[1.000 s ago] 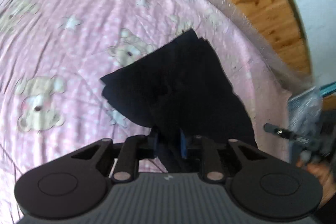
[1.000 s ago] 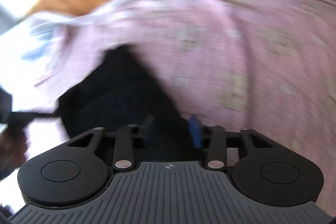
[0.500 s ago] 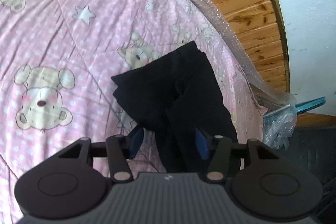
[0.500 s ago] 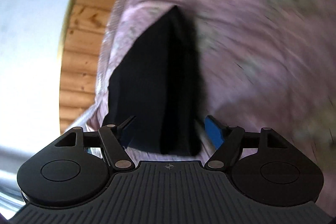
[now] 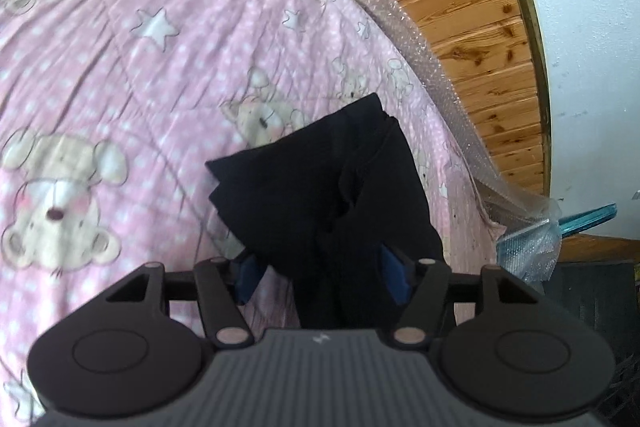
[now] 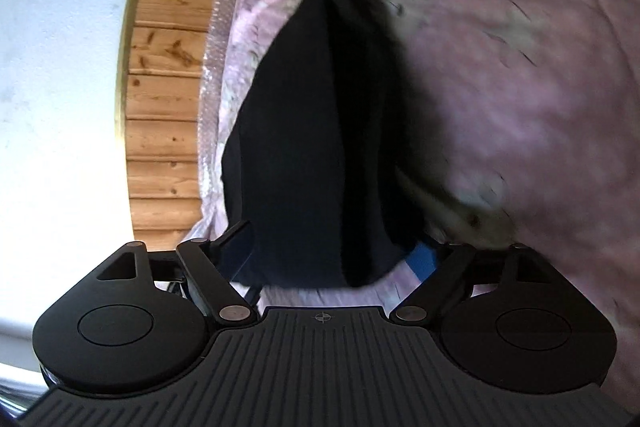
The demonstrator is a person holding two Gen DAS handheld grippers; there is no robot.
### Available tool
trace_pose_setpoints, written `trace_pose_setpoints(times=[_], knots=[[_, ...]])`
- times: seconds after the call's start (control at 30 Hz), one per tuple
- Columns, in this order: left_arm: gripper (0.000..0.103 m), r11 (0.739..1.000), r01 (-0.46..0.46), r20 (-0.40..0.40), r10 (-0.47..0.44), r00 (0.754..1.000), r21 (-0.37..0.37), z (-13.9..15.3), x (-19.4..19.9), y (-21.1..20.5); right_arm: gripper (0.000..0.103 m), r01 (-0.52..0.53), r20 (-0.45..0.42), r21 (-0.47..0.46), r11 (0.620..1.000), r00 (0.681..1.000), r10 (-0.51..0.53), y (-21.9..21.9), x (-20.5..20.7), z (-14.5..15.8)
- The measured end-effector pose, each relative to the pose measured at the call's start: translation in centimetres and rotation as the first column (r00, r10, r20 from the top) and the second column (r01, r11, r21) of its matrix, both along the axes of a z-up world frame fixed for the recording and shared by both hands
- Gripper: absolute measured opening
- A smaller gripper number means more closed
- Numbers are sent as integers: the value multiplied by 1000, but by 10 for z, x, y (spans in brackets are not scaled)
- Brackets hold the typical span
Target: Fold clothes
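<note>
where bubble wrap edges bedspread

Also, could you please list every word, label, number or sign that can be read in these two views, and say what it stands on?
No readable words or numbers in either view.
Small white mark on the left gripper's grey ribbed body: a logo, not text.
Small crosshair sign on the right gripper's grey ribbed body: a symbol only.
Pink bear-and-star printed bedcover: pictures only.

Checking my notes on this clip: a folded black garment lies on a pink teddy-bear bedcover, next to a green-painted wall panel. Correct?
Not quite. The panelling beside the bed is bare knotty wood, not green; the left wrist view shows it. The folded black garment does lie on the pink teddy-bear bedcover.
</note>
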State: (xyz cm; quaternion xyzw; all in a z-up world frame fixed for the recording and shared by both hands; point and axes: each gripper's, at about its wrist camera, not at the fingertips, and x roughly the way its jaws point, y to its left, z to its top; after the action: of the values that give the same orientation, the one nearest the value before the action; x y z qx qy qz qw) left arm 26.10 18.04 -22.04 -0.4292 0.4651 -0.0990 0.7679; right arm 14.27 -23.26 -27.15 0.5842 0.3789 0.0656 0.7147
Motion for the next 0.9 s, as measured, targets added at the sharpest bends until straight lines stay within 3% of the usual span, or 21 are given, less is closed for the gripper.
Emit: trace_pose_setpoints(times=[0.1, 0.13, 0.17, 0.23, 0.37, 0.5, 0.63, 0.73, 0.83, 0.9], knots=[[55, 998, 44, 25, -45, 999, 39, 1, 3, -7, 80, -12, -6, -58, 998, 1000, 12, 4, 10, 4], [42, 997, 57, 25, -58, 998, 54, 2, 5, -9, 61, -19, -15, -77, 997, 1000, 18, 5, 13, 4], [20, 996, 72, 19, -73, 997, 43, 0, 6, -9, 30, -26, -26, -91, 996, 999, 23, 6, 16, 3], [14, 997, 72, 20, -72, 997, 21, 2, 6, -9, 12, -31, -45, -95, 995, 999, 26, 5, 18, 1], [12, 999, 42, 73, -41, 996, -25, 37, 9, -18, 9, -49, 15, -154, 987, 999, 52, -6, 24, 41], [11, 998, 23, 161, -14, 987, -52, 90, 29, -37, 8, -101, 99, -234, 967, 987, 127, -34, 61, 98], [11, 998, -18, 260, 34, 965, -63, 149, 43, -54, 8, -166, 186, -304, 938, 955, 229, -64, 128, 157], [11, 996, -61, 323, 77, 943, -60, 186, 25, -62, 8, -224, 258, -319, 921, 914, 312, -79, 161, 195], [13, 992, -112, 290, 124, 949, -58, 188, -15, -75, 8, -306, 293, -332, 892, 866, 406, -97, 172, 213], [19, 989, -145, 204, 140, 969, 8, 160, -37, -89, 8, -361, 283, -349, 865, 839, 464, -107, 175, 208]])
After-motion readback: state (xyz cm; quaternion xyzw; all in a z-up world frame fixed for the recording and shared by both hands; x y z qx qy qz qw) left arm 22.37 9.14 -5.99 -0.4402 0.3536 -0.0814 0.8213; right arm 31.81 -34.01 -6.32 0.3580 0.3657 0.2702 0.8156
